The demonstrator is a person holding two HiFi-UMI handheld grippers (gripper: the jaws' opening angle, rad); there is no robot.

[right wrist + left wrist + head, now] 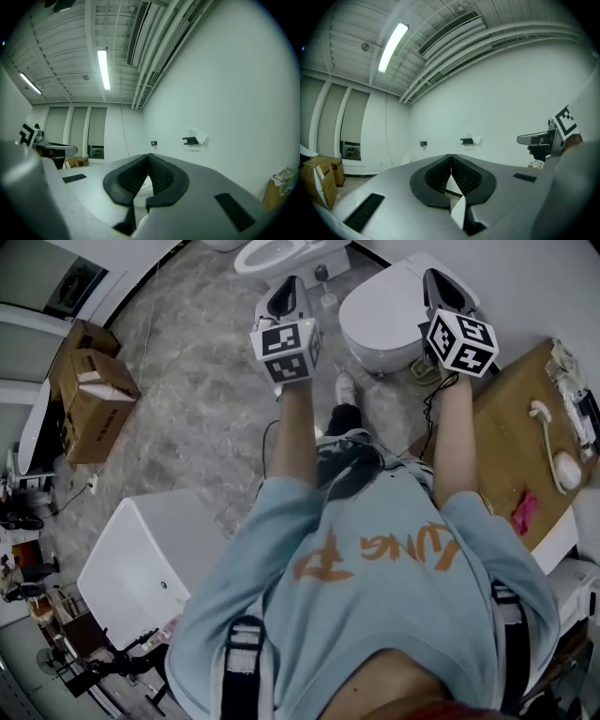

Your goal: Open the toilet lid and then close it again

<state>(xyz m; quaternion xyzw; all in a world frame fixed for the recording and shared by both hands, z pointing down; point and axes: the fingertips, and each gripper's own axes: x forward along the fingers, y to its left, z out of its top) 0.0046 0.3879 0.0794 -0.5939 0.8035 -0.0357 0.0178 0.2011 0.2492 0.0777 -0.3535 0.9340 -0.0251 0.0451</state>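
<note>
Hovering shut — left claw [289, 287] over floor [206, 399], right claw [436, 279] beside toilet lid [389, 322].

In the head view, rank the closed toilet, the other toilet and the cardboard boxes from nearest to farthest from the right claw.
1. closed toilet: just left of the right claw.
2. other toilet: at the top, further left.
3. cardboard boxes: far left.

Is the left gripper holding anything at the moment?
No, the left gripper has its jaws shut together with nothing between them.
</note>
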